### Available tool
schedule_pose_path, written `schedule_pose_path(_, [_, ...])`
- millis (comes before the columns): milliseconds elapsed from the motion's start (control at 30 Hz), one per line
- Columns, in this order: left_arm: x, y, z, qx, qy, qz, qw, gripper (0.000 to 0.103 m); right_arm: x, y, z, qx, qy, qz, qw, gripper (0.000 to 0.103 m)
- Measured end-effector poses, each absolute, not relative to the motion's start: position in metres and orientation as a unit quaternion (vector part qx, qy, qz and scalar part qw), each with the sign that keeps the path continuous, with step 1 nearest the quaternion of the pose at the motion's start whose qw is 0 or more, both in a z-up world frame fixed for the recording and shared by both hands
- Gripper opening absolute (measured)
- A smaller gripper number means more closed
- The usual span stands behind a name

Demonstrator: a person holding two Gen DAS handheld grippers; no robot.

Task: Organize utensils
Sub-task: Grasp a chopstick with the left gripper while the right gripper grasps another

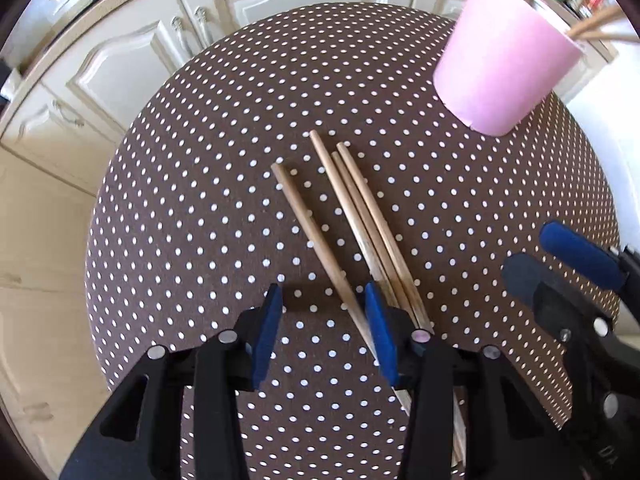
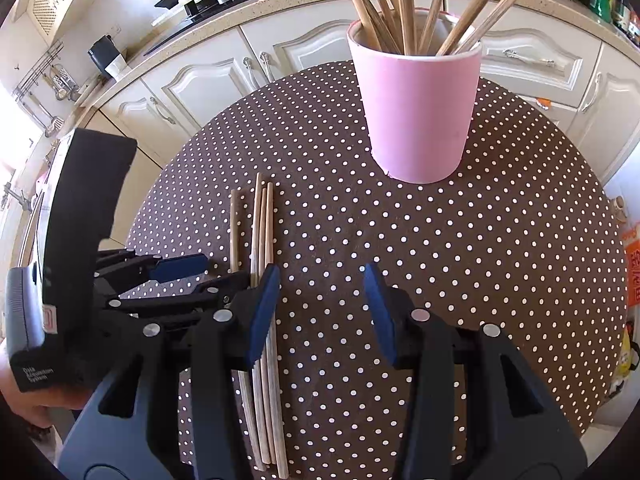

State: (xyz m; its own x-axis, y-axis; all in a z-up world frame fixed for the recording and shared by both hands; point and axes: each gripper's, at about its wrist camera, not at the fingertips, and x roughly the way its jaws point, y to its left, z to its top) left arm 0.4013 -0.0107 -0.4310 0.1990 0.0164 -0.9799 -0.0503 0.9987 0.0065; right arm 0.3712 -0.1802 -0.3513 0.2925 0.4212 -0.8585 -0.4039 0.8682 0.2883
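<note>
Left gripper [image 1: 324,320] is held low, jaws spread wide, 2 blue pads [image 1: 269,334] angled outward, nothing gripped between them. Right gripper [image 2: 320,308] is likewise parted, pads [image 2: 380,312] well apart and empty. The 2 grippers are set side by side, close together, both pointed forward. Bare skin of the left hand [image 2: 36,404] is glimpsed behind its handle.

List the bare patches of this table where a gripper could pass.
Free: the cloth right of the loose chopsticks and in front of the pink cup; also the strip left of them. Crowded: the near-left, where the left gripper hovers open over the chopsticks.
</note>
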Motion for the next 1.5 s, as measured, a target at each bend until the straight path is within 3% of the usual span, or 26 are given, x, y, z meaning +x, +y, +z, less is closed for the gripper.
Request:
schedule_pose_path(67, [0.403,-0.014,-0.43,-0.011,0.631,0.018,0.776,0.033,0.373,-0.18,-0.352,0.009,0.54,0.261,0.8,0.044])
schedule_pose_path(133, [0.403,-0.016,-0.428,-0.008,0.629,0.011,0.777,0.016,0.374,-0.178,-0.354,0.01,0.543,0.266,0.796,0.044])
schedule_pose_path(333, [0.396,0.002,-0.428,-0.03,0.623,-0.013,0.781,0.006,0.379,-0.162,-0.363,0.0,0.56,0.279,0.78,0.044])
schedule_pose_path(667, [0.389,0.029,-0.432,-0.085,0.626,-0.011,0.775,0.006,0.382,-0.132,-0.378,-0.067,0.582,0.278,0.762,0.044])
schedule_pose_path(833, [0.375,0.03,-0.426,-0.095,0.624,-0.009,0.776,0.006,0.379,-0.118,-0.387,-0.109,0.591,0.276,0.75,0.035])
schedule_pose_path(1267, [0.377,0.039,-0.426,-0.129,0.632,-0.004,0.764,0.007,0.396,-0.076,-0.388,-0.164,0.623,0.268,0.716,0.033])
schedule_pose_path(1367, [0.377,0.041,-0.426,-0.13,0.635,-0.004,0.761,0.007,0.4,-0.064,-0.391,-0.171,0.627,0.274,0.709,0.026])
schedule_pose_path(1433, [0.377,0.04,-0.426,-0.125,0.637,-0.003,0.76,0.007,0.402,-0.059,-0.392,-0.197,0.621,0.26,0.713,0.009])
schedule_pose_path(1500, [0.377,0.039,-0.426,-0.123,0.641,-0.002,0.758,0.007,0.405,-0.06,-0.392,-0.187,0.624,0.264,0.711,0.008])
